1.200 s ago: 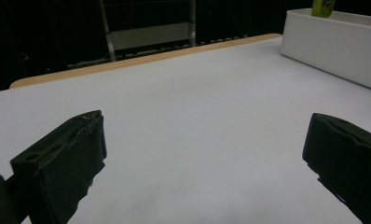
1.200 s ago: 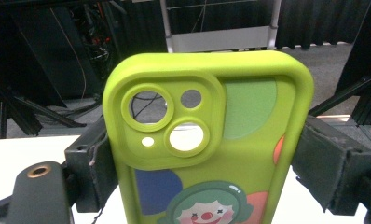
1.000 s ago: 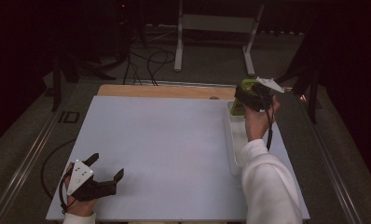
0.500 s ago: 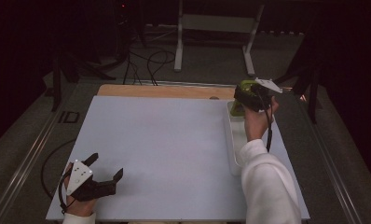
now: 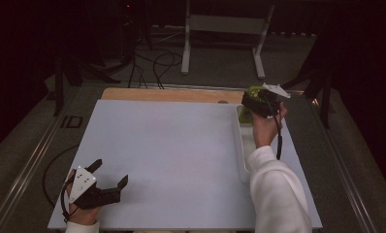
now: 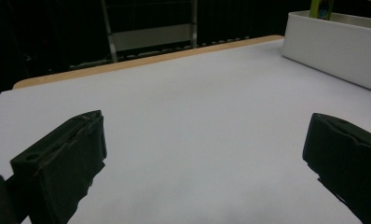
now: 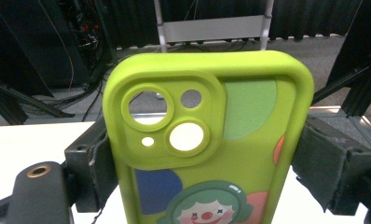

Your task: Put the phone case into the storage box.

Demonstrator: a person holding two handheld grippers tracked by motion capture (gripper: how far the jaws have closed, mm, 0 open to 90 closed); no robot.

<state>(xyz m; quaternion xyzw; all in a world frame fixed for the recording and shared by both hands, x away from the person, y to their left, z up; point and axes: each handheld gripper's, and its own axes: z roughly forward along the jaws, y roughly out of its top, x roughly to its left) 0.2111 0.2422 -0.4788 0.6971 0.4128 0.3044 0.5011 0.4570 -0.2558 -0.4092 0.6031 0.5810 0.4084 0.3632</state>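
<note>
A lime-green phone case with camera cut-outs and a cartoon clown print stands upright between my right gripper's jaws, which are shut on its two long sides. In the high view that right gripper is held up over the far end of a long white tray, with the green case showing at its front. My left gripper rests low at the table's near left corner, open, with nothing between its jaws. In the left gripper view the left gripper faces bare white tabletop.
The white tray runs along the table's right side, with a green thing sticking up behind its far wall. A wooden strip edges the back of the white tabletop. Beyond it stand a metal frame and floor cables.
</note>
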